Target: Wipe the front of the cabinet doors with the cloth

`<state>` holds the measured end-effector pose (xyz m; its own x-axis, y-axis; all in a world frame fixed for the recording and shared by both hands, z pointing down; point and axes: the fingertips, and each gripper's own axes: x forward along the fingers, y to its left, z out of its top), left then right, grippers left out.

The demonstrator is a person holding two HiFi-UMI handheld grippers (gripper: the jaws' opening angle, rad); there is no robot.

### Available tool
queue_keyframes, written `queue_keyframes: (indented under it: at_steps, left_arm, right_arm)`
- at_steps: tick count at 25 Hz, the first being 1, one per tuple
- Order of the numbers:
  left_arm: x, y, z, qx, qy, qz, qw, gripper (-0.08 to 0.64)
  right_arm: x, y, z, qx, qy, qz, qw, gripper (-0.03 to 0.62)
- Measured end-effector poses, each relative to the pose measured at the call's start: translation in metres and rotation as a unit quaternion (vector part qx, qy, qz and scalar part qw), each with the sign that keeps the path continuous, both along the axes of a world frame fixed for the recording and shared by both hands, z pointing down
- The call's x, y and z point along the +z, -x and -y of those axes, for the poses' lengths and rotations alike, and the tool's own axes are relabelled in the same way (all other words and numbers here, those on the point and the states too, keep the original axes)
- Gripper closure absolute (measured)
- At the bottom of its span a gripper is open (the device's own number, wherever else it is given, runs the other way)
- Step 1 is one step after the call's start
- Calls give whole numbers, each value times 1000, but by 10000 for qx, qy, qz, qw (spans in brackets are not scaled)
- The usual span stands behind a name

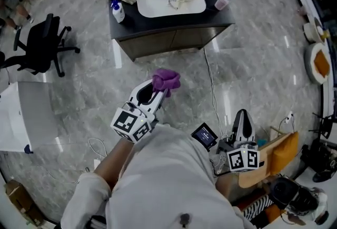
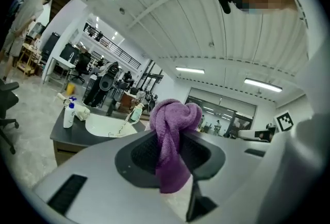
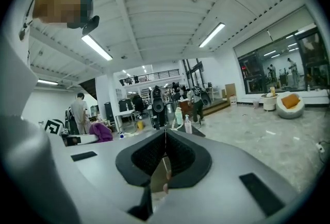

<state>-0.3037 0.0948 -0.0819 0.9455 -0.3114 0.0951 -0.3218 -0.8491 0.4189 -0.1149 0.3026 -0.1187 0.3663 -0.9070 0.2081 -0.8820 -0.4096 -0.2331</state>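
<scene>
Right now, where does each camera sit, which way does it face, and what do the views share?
Head view: on the person's head, looking steeply down at floor and sink cabinet; shows left gripper, right gripper, a sleeve.
Left gripper view: on that gripper, tilted up toward ceiling; jaws shut on the purple cloth.
Right gripper view: on that gripper, looking across the hall; jaws shut, empty.
Shared: all three show the purple cloth.
</scene>
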Motion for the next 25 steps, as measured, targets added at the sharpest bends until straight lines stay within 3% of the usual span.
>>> queue_keyframes:
  at_steps: [5, 12, 19, 25]
  left_arm:
    - [-4, -36, 43, 211, -8, -72, 9998, 454]
    - [3, -53, 80, -71, -29, 5, 10000, 454]
    - [1, -71, 110, -1259, -105, 94, 9919, 454]
    - [6, -99, 101, -2217, -87, 197, 9749, 454]
  right_arm:
    - [-11, -25, 47, 70, 48, -227, 9997, 565]
    - [8, -47, 90, -269, 35, 174, 9995, 565]
    - [17, -112, 164, -1471, 118, 251, 9887, 565]
    - [27, -174, 210, -2790, 336, 30, 9597, 565]
